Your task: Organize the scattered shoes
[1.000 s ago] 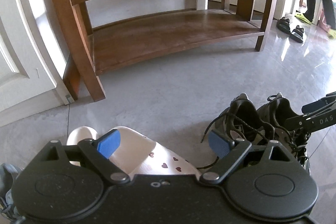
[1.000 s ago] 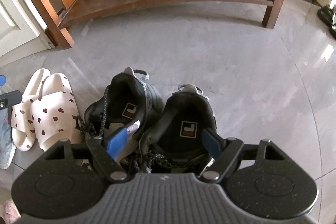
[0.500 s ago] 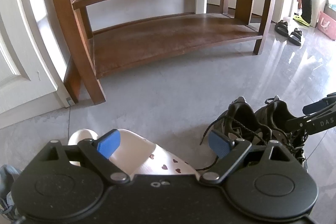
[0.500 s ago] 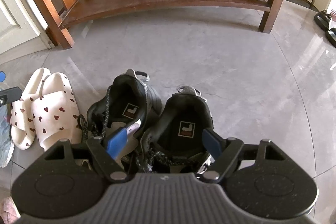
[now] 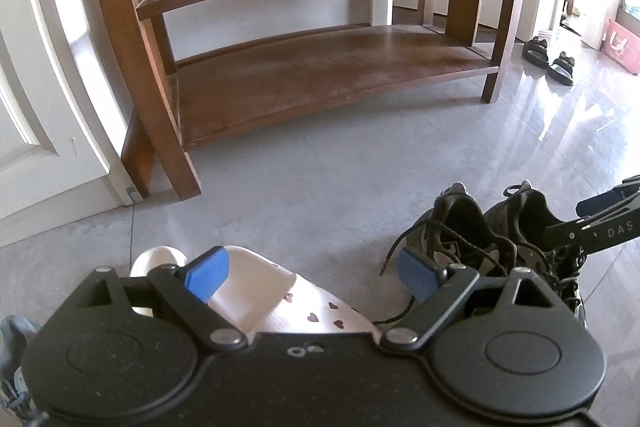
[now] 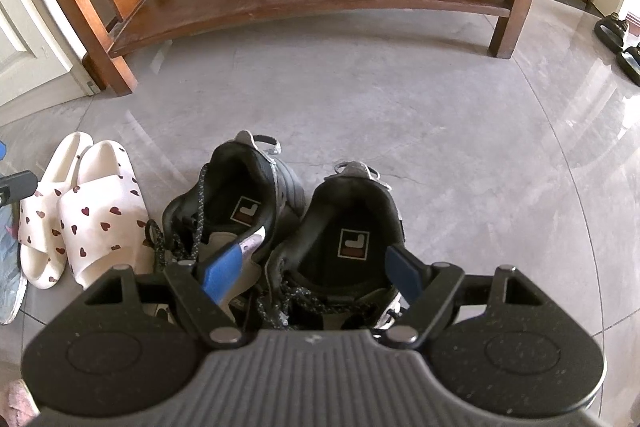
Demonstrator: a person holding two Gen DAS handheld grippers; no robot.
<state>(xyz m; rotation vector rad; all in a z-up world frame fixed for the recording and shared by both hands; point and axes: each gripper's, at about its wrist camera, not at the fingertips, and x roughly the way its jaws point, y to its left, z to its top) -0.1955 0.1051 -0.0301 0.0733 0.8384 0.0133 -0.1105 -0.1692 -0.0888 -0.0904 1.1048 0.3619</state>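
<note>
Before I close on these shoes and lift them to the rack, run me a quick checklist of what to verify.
1. Right gripper open over the black sneakers: ok, jaws wide.
2. Right gripper straddles one sneaker only: cannot tell; its left pad sits over the other sneaker's tongue.
3. Left gripper open above the heart-print slippers: ok, nothing gripped.
4. Loose laces clear of the left gripper: not ok, one trails by its right pad.
5. Wooden shoe rack's bottom shelf free: ok.
6. Floor path to the rack: ok.
</note>
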